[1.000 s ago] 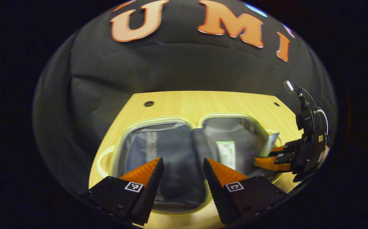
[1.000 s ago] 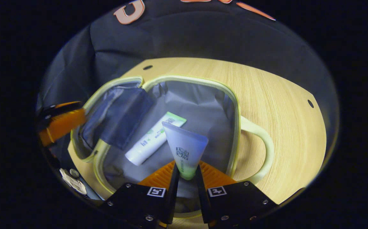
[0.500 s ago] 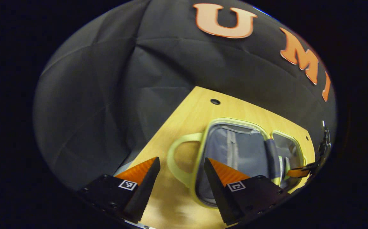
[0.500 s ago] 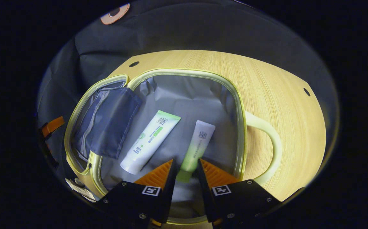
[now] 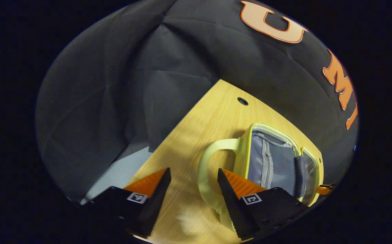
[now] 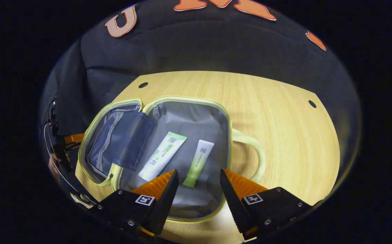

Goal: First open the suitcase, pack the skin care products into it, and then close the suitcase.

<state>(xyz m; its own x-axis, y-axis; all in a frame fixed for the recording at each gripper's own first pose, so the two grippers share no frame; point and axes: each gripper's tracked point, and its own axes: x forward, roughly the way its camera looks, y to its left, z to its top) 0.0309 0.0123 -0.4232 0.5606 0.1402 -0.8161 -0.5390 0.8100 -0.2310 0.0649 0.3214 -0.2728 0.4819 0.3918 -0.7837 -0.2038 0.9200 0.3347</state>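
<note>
The pale green suitcase (image 6: 228,118) lies open flat on the wooden table, its grey lining showing. Two skin care tubes lie in its right half: a longer white and green tube (image 6: 162,156) and a smaller green-capped tube (image 6: 198,163). My right gripper (image 6: 196,176) hangs open just above the near end of the smaller tube, holding nothing. In the left gripper view, the suitcase (image 5: 246,149) sits to the right with its left handle (image 5: 205,166) near my open left gripper (image 5: 193,174), whose right finger (image 5: 238,183) stands over that handle. The left gripper (image 6: 72,138) also shows at the far left of the right gripper view.
The wooden table (image 6: 284,135) has small round holes near its corners (image 6: 312,103). A second handle (image 6: 255,152) sticks out on the suitcase's right side. The table's left edge (image 5: 169,135) drops off to a pale floor (image 5: 114,174).
My right gripper let go of the smaller tube, which now lies in the suitcase, then opened wide and drew back. My left gripper swung left, toward the suitcase's left handle and the table edge.
</note>
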